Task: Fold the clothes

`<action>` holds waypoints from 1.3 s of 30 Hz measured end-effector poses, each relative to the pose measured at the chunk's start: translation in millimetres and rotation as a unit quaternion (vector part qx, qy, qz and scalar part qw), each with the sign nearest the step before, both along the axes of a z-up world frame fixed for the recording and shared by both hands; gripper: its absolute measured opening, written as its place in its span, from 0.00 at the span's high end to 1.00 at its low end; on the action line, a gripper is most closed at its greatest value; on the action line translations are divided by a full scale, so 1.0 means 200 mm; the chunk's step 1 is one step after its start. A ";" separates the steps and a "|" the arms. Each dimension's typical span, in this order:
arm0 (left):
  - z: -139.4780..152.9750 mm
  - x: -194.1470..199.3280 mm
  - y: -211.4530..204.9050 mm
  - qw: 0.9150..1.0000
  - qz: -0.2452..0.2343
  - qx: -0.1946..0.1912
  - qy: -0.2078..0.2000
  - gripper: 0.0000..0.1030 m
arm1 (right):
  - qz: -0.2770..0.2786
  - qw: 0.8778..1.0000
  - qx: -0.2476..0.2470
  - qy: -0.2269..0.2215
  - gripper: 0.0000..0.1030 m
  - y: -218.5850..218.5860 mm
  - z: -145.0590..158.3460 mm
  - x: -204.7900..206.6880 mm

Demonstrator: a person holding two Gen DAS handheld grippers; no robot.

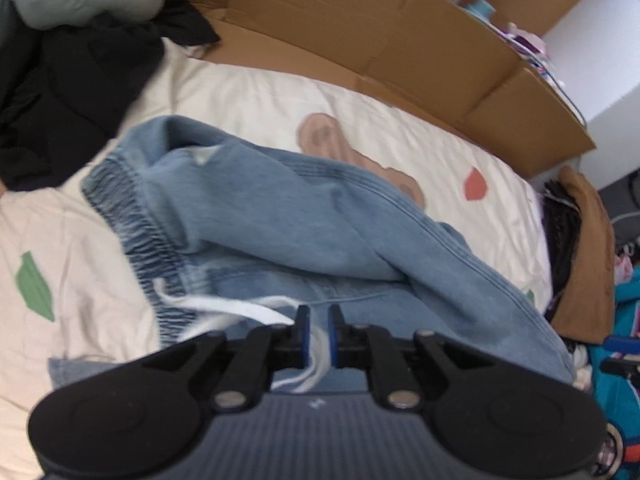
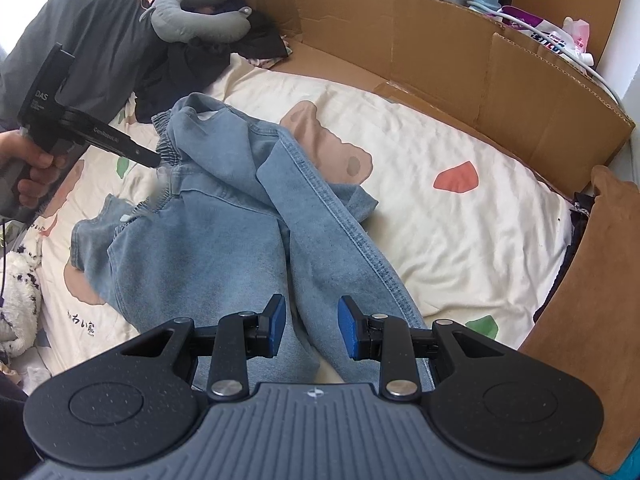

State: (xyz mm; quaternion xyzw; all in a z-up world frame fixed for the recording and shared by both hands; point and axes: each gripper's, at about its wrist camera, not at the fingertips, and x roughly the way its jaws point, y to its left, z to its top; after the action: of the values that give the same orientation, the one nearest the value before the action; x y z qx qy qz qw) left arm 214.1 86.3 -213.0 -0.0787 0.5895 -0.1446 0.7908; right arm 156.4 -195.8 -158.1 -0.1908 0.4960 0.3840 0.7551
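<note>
Light blue jeans [image 2: 224, 216] with an elastic waistband and white drawstring lie crumpled on a cream patterned bedsheet [image 2: 460, 240]. In the left wrist view the jeans [image 1: 280, 220] fill the centre. My left gripper [image 1: 319, 314] is nearly shut over the white drawstring [image 1: 224, 306] at the waistband. It also shows in the right wrist view [image 2: 154, 162], its tips at the waistband. My right gripper [image 2: 311, 310] is open just above the two jeans legs, holding nothing.
Flattened cardboard [image 2: 440, 64] walls the bed's far side. Dark clothes [image 1: 60, 92] and a grey neck pillow [image 2: 192, 12] lie at the head. A brown cushion [image 2: 580, 300] stands at right, a plush toy [image 2: 16, 292] at left. Bottles [image 2: 552, 36] sit behind the cardboard.
</note>
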 end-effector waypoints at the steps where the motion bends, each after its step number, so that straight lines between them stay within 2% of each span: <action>1: 0.01 -0.01 -0.02 1.000 -0.008 0.002 -0.003 0.77 | 0.001 1.000 0.002 0.001 0.65 0.00 0.00 0.00; 3: 0.02 -0.02 -0.05 1.000 -0.025 0.014 -0.013 0.68 | 0.004 1.000 0.002 0.002 0.65 0.01 0.00 0.00; 6: 0.03 -0.04 -0.05 0.999 -0.035 0.026 -0.018 0.68 | 0.008 1.000 0.002 0.003 0.65 0.01 0.00 -0.01; 8: 0.02 -0.05 -0.01 0.999 -0.031 0.037 -0.016 0.66 | 0.008 1.000 0.002 0.003 0.65 0.01 0.00 -0.01; 10: 0.01 -0.06 0.04 0.998 -0.026 0.050 -0.012 0.60 | 0.008 1.000 0.002 0.003 0.65 0.01 -0.01 -0.01; 13: -0.02 -0.09 0.14 0.998 -0.013 0.068 -0.006 0.60 | 0.009 1.000 0.000 0.004 0.65 0.01 -0.01 -0.02; 14: -0.04 -0.10 0.16 0.997 -0.014 0.071 -0.003 0.59 | 0.009 1.000 -0.001 0.005 0.65 0.01 -0.01 -0.02; 16: -0.07 -0.13 0.19 0.997 -0.018 0.078 0.002 0.50 | 0.009 1.000 -0.004 0.006 0.65 0.01 -0.02 -0.02; 19: -0.16 -0.17 0.19 0.995 -0.037 0.088 0.004 0.45 | 0.011 1.000 -0.009 0.008 0.65 0.02 -0.03 -0.02; 23: -0.29 -0.22 0.14 0.993 -0.063 0.098 0.008 0.43 | 0.012 1.000 -0.014 0.010 0.65 0.03 -0.04 -0.03; 26: -0.35 -0.23 0.13 0.992 -0.057 0.113 -0.001 0.43 | 0.012 1.000 -0.018 0.011 0.65 0.03 -0.05 -0.03; 29: -0.43 -0.23 0.11 0.990 -0.071 0.119 0.001 0.49 | 0.010 1.000 -0.025 0.014 0.65 0.02 -0.07 -0.03; 30: -0.44 -0.23 0.11 0.990 -0.074 0.123 0.000 0.58 | 0.010 0.999 -0.028 0.015 0.65 0.02 -0.07 -0.03; 31: -0.44 -0.22 0.11 0.990 -0.071 0.124 -0.002 0.72 | 0.010 0.999 -0.031 0.016 0.65 0.01 -0.08 -0.03; 32: -0.43 -0.22 0.12 0.990 -0.069 0.124 -0.003 0.78 | 0.010 0.999 -0.033 0.016 0.65 0.01 -0.08 -0.03; 33: -0.43 -0.21 0.12 0.990 -0.066 0.124 -0.005 0.93 | 0.009 0.999 -0.035 0.017 0.65 0.01 -0.09 -0.03; 36: -0.38 -0.20 0.11 0.991 -0.073 0.110 -0.009 0.99 | 0.007 0.999 -0.035 0.016 0.65 0.01 -0.09 -0.02; 39: -0.30 -0.18 0.05 0.993 -0.085 0.082 -0.021 0.99 | 0.007 0.999 -0.032 0.014 0.65 0.02 -0.08 -0.02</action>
State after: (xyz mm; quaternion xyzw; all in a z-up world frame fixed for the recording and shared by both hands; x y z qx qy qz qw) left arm 177.5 96.9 -272.6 0.0399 0.5868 -0.1645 0.7918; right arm 152.4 -192.6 -173.5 -0.2130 0.5168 0.3760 0.7390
